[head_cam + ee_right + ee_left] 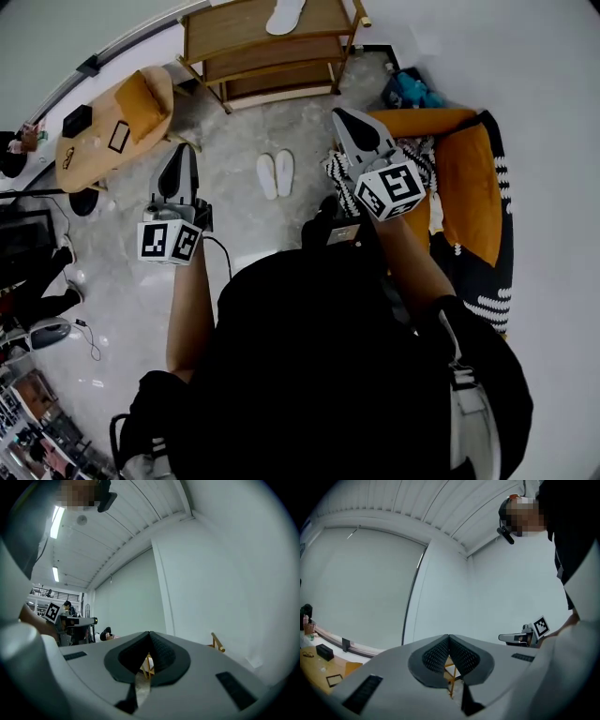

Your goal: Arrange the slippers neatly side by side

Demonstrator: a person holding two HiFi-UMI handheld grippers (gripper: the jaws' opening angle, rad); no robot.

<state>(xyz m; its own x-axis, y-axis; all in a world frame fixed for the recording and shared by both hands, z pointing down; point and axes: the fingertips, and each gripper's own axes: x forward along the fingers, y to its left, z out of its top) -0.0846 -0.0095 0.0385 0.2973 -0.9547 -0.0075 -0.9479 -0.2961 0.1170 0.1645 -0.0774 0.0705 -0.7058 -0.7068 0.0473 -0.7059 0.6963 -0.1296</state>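
Two white slippers (276, 174) lie side by side on the grey floor in the head view, toes pointing away from me. A third white slipper (284, 16) rests on top of the wooden shelf (272, 58). My left gripper (184, 148) is held level to the left of the pair, well above the floor, shut and empty. My right gripper (341, 114) is level to the pair's right, also shut with nothing in it. In the left gripper view the pads (440, 654) meet at the tip; the right gripper view shows its pads (159, 651) closed too.
An orange sofa (469, 178) with a black-and-white striped cushion (339, 173) stands at the right. A round wooden table (103, 131) carrying an orange cushion is at the left. Blue items (412, 91) lie by the wall. A person's legs (33, 300) show at the far left.
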